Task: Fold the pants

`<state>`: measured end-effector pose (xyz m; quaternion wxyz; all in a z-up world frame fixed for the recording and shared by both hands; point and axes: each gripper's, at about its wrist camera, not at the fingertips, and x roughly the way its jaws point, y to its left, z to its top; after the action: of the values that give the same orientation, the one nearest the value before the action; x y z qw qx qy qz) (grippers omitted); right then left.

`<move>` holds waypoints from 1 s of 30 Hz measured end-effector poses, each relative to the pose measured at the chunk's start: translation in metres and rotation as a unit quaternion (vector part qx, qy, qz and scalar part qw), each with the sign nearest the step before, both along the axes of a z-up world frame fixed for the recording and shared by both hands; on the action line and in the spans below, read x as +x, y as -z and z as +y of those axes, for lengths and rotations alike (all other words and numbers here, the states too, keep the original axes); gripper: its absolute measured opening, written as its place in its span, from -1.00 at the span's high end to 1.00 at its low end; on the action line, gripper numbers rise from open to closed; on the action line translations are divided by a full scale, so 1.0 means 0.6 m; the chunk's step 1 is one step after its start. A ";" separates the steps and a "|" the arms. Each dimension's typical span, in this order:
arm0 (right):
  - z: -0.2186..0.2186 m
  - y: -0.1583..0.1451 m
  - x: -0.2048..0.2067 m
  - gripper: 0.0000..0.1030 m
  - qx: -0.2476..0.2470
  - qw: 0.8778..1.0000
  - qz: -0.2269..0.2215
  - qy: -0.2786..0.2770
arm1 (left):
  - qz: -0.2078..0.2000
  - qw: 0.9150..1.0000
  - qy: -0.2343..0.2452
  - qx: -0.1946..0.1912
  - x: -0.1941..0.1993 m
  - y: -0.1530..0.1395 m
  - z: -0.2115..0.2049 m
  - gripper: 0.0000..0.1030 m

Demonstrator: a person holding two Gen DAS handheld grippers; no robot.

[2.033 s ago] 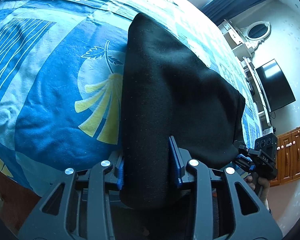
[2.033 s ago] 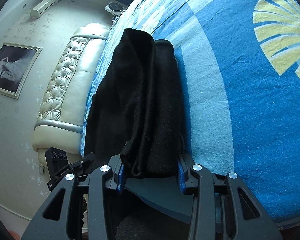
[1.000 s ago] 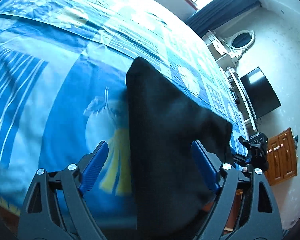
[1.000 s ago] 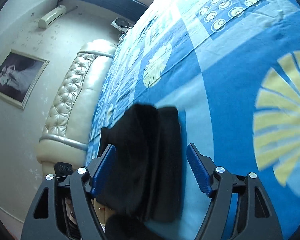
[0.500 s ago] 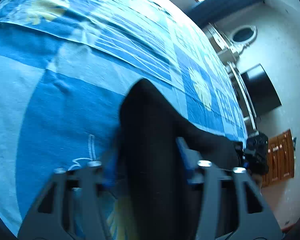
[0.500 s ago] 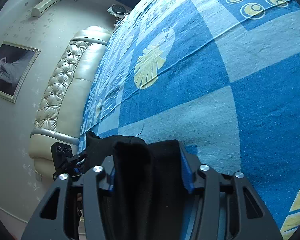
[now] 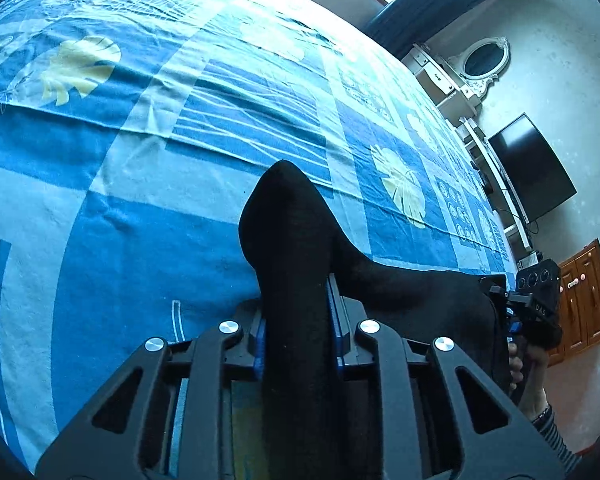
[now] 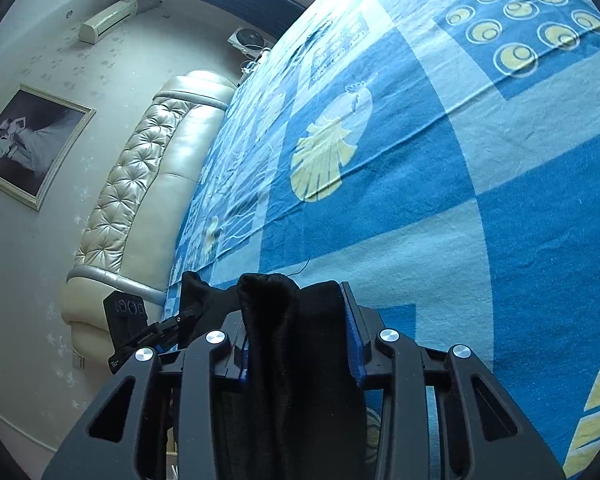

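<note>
The black pants are held up over a bed with a blue patterned cover. My left gripper is shut on one thick folded end, which sticks up past the fingers. The cloth stretches right to my right gripper, seen at the far right with a hand behind it. In the right wrist view my right gripper is shut on the other bunched end of the pants. The left gripper shows at lower left.
The bed cover fills most of both views. A padded cream headboard and a framed picture are on the left wall. A TV, a white dresser with mirror and a wooden cabinet stand right.
Both grippers opened a second ago, then shut again on the pants ends. They have since lifted and pushed forward over the bed, so less cloth lies ahead of them.
</note>
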<state>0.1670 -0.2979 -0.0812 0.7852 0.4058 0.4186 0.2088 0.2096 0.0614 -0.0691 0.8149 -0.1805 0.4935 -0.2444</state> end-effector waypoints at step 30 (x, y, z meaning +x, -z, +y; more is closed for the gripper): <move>-0.015 0.040 0.111 0.31 0.019 0.999 0.026 0.030 | -0.035 0.993 -0.005 0.115 0.127 -0.004 -0.043 0.53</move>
<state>0.2338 -0.3070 -0.1053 0.7721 0.4382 0.4226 0.1822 0.2857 0.0354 -0.0670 0.8482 -0.0798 0.4886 -0.1884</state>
